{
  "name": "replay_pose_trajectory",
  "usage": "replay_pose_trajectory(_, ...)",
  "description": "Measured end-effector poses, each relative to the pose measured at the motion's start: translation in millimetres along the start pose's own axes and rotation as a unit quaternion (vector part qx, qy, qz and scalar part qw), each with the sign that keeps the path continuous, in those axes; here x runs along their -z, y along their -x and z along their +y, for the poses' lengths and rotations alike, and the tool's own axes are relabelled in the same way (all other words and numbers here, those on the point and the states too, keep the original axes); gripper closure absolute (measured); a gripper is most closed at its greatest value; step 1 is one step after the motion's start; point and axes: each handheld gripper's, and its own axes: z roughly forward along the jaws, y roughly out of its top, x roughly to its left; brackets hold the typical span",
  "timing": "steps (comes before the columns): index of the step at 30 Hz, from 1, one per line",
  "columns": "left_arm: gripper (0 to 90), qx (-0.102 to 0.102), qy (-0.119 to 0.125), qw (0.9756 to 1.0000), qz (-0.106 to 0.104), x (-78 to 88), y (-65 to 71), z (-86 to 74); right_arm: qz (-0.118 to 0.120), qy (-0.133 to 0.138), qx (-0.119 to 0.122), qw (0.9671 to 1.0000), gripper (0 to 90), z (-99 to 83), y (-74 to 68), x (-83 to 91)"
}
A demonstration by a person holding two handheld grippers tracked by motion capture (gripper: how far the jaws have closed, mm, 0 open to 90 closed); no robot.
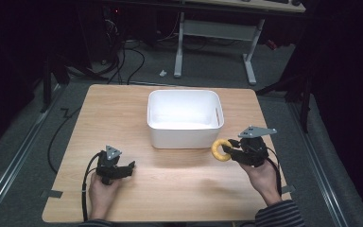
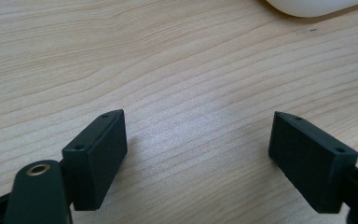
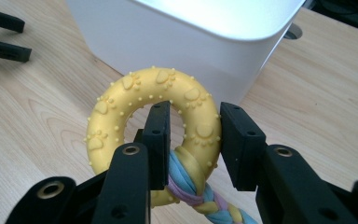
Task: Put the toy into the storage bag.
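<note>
At the centre of the wooden desk [image 1: 170, 179], slightly toward twelve o'clock, stands a white bin [image 1: 185, 118], open at the top, its near wall facing the person. Just off the bin's near corner at about four o'clock, the right gripper [image 1: 230, 150] is clenched on a yellow ring toy [image 1: 220, 149]; in the right gripper view one jaw passes through the ring's hole and the other presses the outer side, so the rubber band of the yellow ring toy [image 3: 154, 100], studded with dots and paw prints, sits pinched between them. A braided rope [image 3: 200, 191] in blue, pink and yellow is knotted round the ring's lower part and trails down between the jaws. The ring sits close to the bin's wall [image 3: 177, 42], near its rounded corner; whether they touch I cannot tell. Toward eight o'clock of the bin, the left gripper [image 1: 131, 165] rests low over the desk with its jaws spread wide and nothing between them, bare wood grain [image 2: 191, 93] showing in the gap. A broad strip of open desk lies between the two grippers along the near edge, and more bare wood runs on the bin's nine o'clock side. The right hand [image 1: 263, 176] is close to the desk's three o'clock edge.
</note>
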Motion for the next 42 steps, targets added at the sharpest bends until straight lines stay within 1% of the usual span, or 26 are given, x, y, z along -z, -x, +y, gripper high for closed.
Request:
replay_pose_trajectory(3, 19.7, 0.000, 0.000, 1.0000, 0.000, 0.0, 0.0, 0.0, -0.002, 0.001, 0.003, 1.0000, 65.5, 3.8, 0.3, 2.4)
replay_pose_trajectory(4, 19.7, 0.000, 0.000, 1.0000, 0.000, 0.0, 0.0, 0.0, -0.002, 0.004, 0.003, 1.0000, 65.5, 8.3, 1.1, 5.4)
replay_pose_trajectory(5, 19.7, 0.000, 0.000, 1.0000, 0.000, 0.0, 0.0, 0.0, -0.002, 0.004, 0.003, 1.0000, 65.5, 8.3, 1.1, 5.4)
replay_pose_trajectory(7, 19.7, 0.000, 0.000, 1.0000, 0.000, 0.0, 0.0, 0.0, -0.002, 0.009, 0.005, 0.9999, 65.6, 14.0, 2.4, 7.9)
replay_pose_trajectory(8, 19.7, 0.000, 0.000, 1.0000, 0.000, 0.0, 0.0, 0.0, -0.002, 0.009, 0.005, 0.9999, 65.6, 14.0, 2.4, 7.9)
replay_pose_trajectory(10, 19.7, 0.000, 0.000, 1.0000, 0.000, 0.0, 0.0, 0.0, -0.004, 0.011, 0.010, 0.9999, 65.5, 19.6, 3.4, 8.9)
replay_pose_trajectory(13, 19.7, 0.000, 0.000, 1.0000, 0.000, 0.0, 0.0, 0.0, -0.006, 0.015, 0.009, 0.9998, 65.5, 22.6, 3.9, 8.8)
replay_pose_trajectory(14, 19.7, 0.000, 0.000, 1.0000, 0.000, 0.0, 0.0, 0.0, -0.006, 0.019, 0.007, 0.9998, 65.5, 24.6, 4.8, 7.7)
replay_pose_trajectory(23, 19.7, 0.000, 0.000, 1.0000, 0.000, 0.0, 0.0, 0.0, -0.006, 0.024, 0.009, 0.9996, 65.5, 39.9, 8.2, 4.5)
replay_pose_trajectory(26, 19.7, 0.000, 0.000, 1.0000, 0.000, 0.0, 0.0, 0.0, -0.007, 0.023, 0.018, 0.9995, 65.5, 49.5, 7.7, 3.5)
replay_pose_trajectory(27, 19.7, 0.000, 0.000, 1.0000, 0.000, 0.0, 0.0, 0.0, -0.007, 0.023, 0.018, 0.9995, 65.5, 49.5, 7.7, 3.5)
replay_pose_trajectory(30, 19.7, 0.000, 0.000, 1.0000, 0.000, 0.0, 0.0, 0.0, -0.006, 0.027, 0.022, 0.9994, 65.5, 59.6, 8.3, 1.8)
replay_pose_trajectory(31, 19.7, 0.000, 0.000, 1.0000, 0.000, 0.0, 0.0, 0.0, -0.006, 0.027, 0.022, 0.9994, 65.5, 59.6, 8.3, 1.8)
replay_pose_trajectory(32, 19.7, 0.000, 0.000, 1.0000, 0.000, 0.0, 0.0, 0.0, -0.009, 0.032, 0.030, 0.9990, 65.5, 64.5, 7.6, 0.7)
replay_pose_trajectory(34, 19.7, 0.000, 0.000, 1.0000, 0.000, 0.0, 0.0, 0.0, -0.012, 0.030, 0.036, 0.9988, 65.5, 69.6, 6.8, -0.8)
replay_pose_trajectory(38, 19.7, 0.000, 0.000, 1.0000, 0.000, 0.0, 0.0, 0.0, -0.010, 0.029, 0.033, 0.9990, 65.5, 76.6, 7.9, -4.4)
replay_pose_trajectory(39, 19.7, 0.000, 0.000, 1.0000, 0.000, 0.0, 0.0, 0.0, -0.008, 0.029, 0.032, 0.9990, 65.5, 81.6, 8.4, -7.5)
replay_pose_trajectory(41, 19.7, 0.000, 0.000, 1.0000, 0.000, 0.0, 0.0, 0.0, -0.008, 0.028, 0.034, 0.9990, 65.5, 83.3, 8.3, -8.4)
replay_pose_trajectory(42, 19.7, 0.000, 0.000, 1.0000, 0.000, 0.0, 0.0, 0.0, -0.009, 0.030, 0.037, 0.9988, 65.5, 87.8, 8.0, -11.4)
